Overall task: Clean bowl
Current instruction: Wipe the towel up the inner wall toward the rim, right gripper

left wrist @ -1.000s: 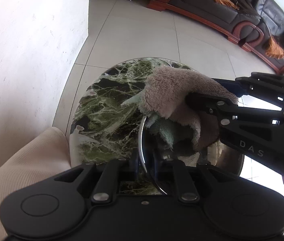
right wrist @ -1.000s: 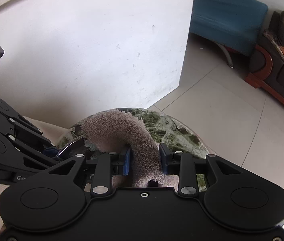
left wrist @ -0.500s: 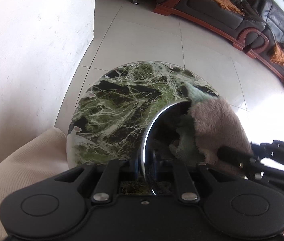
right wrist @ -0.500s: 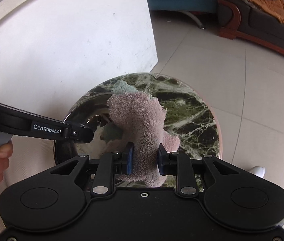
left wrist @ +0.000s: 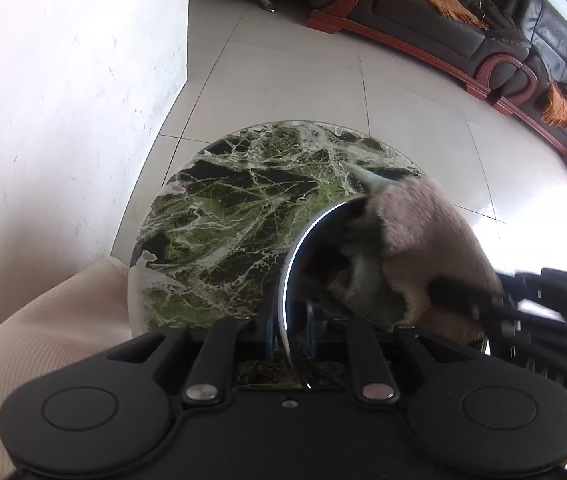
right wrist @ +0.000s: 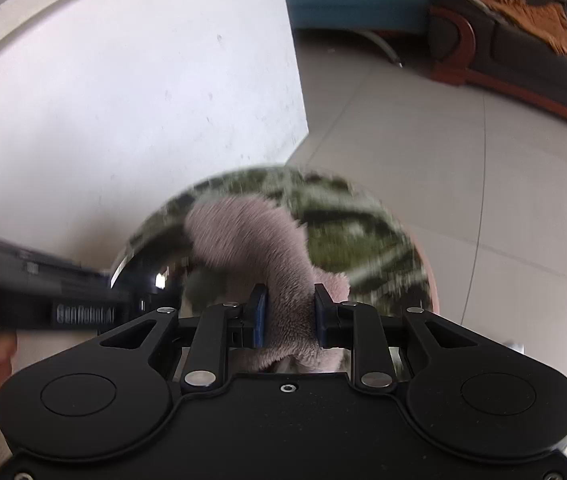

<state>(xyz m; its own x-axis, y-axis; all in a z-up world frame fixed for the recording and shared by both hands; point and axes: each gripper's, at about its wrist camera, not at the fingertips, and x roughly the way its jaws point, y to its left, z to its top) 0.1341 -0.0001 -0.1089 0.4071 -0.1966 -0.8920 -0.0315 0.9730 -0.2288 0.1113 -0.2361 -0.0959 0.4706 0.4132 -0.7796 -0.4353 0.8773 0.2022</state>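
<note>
Left gripper clamped on rim of steel bowl, bowl tilted on green marble table. Right gripper pinches pinkish-grey cloth; jaws just narrowed, cloth between them. Cloth pressed inside bowl, near rim.
</note>
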